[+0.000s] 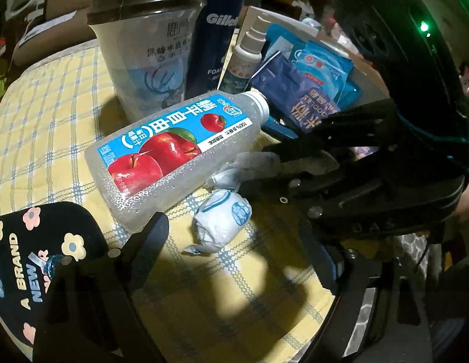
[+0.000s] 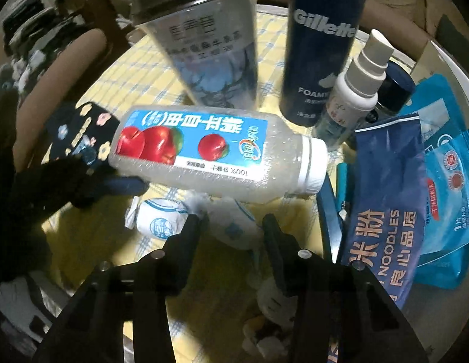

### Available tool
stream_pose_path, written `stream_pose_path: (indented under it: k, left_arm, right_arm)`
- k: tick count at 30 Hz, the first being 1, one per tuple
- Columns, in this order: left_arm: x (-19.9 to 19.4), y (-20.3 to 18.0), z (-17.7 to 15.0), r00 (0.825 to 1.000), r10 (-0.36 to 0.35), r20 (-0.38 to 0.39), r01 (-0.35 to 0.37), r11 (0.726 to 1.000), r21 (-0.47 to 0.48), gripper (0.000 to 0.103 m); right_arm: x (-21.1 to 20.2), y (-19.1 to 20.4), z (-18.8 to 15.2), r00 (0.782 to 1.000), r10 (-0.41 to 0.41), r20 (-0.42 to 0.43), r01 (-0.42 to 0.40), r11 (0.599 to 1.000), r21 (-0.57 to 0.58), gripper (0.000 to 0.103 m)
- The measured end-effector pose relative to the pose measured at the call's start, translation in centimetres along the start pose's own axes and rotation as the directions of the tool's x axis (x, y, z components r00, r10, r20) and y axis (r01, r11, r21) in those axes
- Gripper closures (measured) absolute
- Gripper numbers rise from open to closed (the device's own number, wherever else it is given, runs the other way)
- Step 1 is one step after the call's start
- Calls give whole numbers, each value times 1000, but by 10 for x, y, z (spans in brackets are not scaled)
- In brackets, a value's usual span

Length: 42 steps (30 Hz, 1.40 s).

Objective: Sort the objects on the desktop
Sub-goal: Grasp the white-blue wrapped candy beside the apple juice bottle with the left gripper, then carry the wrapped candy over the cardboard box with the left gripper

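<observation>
An apple juice bottle (image 1: 177,151) (image 2: 216,157) lies on its side on the yellow checked cloth (image 1: 53,127). Two white wrapped candies lie beside it: one (image 1: 222,224) (image 2: 158,217) loose on the cloth, the other (image 1: 246,166) (image 2: 234,224) between the fingers of my right gripper (image 2: 231,227), which is open around it. My left gripper (image 1: 234,251) is open over the loose candy, its left finger (image 1: 149,239) near the bottle's base. The left gripper also shows in the right wrist view at the left (image 2: 83,181).
Behind the bottle stand a lidded cup (image 1: 152,51) (image 2: 210,48), a Gillette foam can (image 1: 213,36) (image 2: 322,48) and a white spray bottle (image 1: 243,60) (image 2: 352,90). Blue noodle packets (image 1: 307,90) (image 2: 388,199) lie at right. A black flowered pouch (image 1: 31,260) lies at left.
</observation>
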<state>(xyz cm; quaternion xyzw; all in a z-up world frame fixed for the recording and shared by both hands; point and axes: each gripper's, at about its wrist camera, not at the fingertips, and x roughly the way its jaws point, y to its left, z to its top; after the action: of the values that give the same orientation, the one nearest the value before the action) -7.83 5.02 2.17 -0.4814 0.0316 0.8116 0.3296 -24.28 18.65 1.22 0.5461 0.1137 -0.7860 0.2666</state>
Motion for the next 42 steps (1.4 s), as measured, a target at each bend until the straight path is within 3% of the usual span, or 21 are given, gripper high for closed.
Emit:
stream_pose_path:
  k: [1, 2, 3, 10, 14, 17, 20, 22, 23, 30, 32, 34, 38, 42]
  left_arm:
    - [0, 0, 0, 1000, -13, -8, 13, 1000, -1, 33]
    - [1, 1, -1, 999, -33, -20, 33, 999, -4, 54]
    - [1, 1, -2, 999, -38, -33, 38, 999, -5, 65]
    - [-16, -4, -11, 997, -56, -52, 57, 998, 23, 65]
    - [-15, -5, -13, 997, -37, -61, 39, 999, 25, 48]
    - [-2, -4, -14, 996, -21, -83, 23, 999, 23, 48]
    - [0, -7, -12, 998, 0, -62, 3, 999, 38, 51]
    - [-1, -3, -13, 999, 7, -53, -5, 1000, 26, 71]
    - [-3, 2, -13, 999, -1, -42, 1, 1000, 1, 73]
    - [-23, 5, -11, 999, -47, -3, 47, 997, -55, 73]
    - [-32, -6, -6, 999, -48, 6, 49, 999, -24, 73]
    - [-46, -28, 3, 997, -65, 34, 65, 998, 12, 73]
    - [-65, -55, 31, 988, -133, 82, 132, 991, 14, 73]
    - [-82, -67, 42, 984, -133, 120, 132, 991, 13, 73]
  right_arm:
    - [1, 1, -1, 1000, 13, -5, -13, 1000, 4, 66]
    - [2, 2, -2, 1000, 28, -13, -28, 1000, 3, 71]
    - [3, 5, -3, 999, 32, -19, -32, 999, -3, 74]
    - [-12, 19, -8, 987, 159, -20, -159, 987, 5, 74]
    - [-14, 21, -10, 990, 142, -18, -142, 990, -4, 71]
    - [-2, 16, -9, 993, 112, -34, -111, 994, 8, 71]
    - [2, 15, -8, 995, 101, -18, -101, 995, 4, 72]
    - [3, 16, -7, 994, 105, -19, -104, 994, 13, 77]
    - [1, 15, -7, 994, 109, -12, -108, 994, 23, 77]
    - [-35, 11, -5, 987, 137, 85, -144, 986, 80, 79]
    - [-56, 9, -6, 982, 138, 129, -150, 985, 88, 81]
    - [-81, 4, -10, 975, 125, 184, -146, 984, 102, 91]
    - [-125, -18, -28, 958, 105, 268, -155, 973, 171, 92]
    - [-139, -34, -47, 954, 76, 291, -145, 964, 223, 92]
